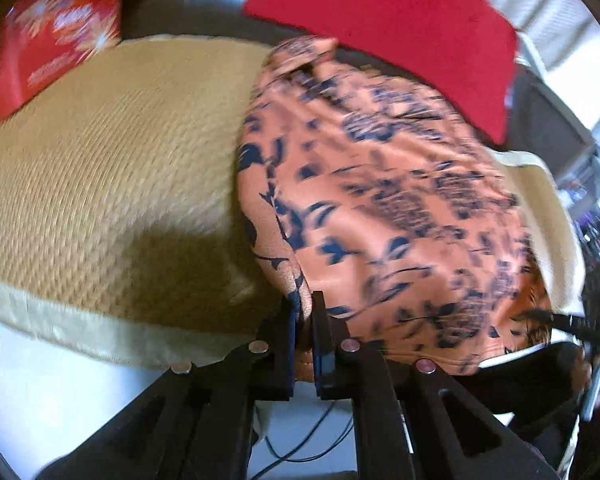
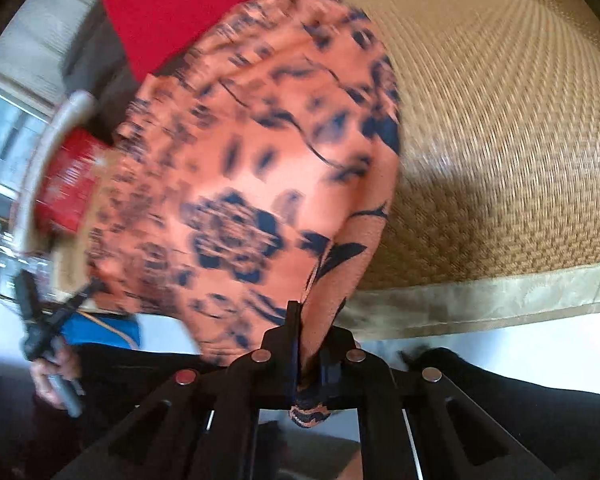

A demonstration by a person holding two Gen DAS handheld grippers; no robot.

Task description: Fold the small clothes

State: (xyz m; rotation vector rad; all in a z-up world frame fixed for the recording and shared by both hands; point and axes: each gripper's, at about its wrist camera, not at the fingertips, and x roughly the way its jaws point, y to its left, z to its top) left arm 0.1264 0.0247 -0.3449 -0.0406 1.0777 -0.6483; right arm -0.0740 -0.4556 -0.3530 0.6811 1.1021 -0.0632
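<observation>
An orange garment with a dark blue floral print (image 1: 380, 200) hangs stretched between both grippers above a woven straw mat (image 1: 112, 152). My left gripper (image 1: 305, 320) is shut on the garment's near left edge. My right gripper (image 2: 310, 332) is shut on the garment's (image 2: 252, 168) near right edge, over the mat (image 2: 500, 140). In the left wrist view the other gripper (image 1: 576, 324) shows at the far right. In the right wrist view the other gripper (image 2: 48, 328) shows at the far left, held by a hand. Both views are blurred by motion.
A red cushion (image 1: 392, 24) lies behind the garment, also in the right wrist view (image 2: 172, 8). A red patterned cushion (image 1: 56, 36) sits at the mat's far left. The mat's pale border (image 2: 480, 300) runs along the near edge above a white floor (image 1: 60, 400).
</observation>
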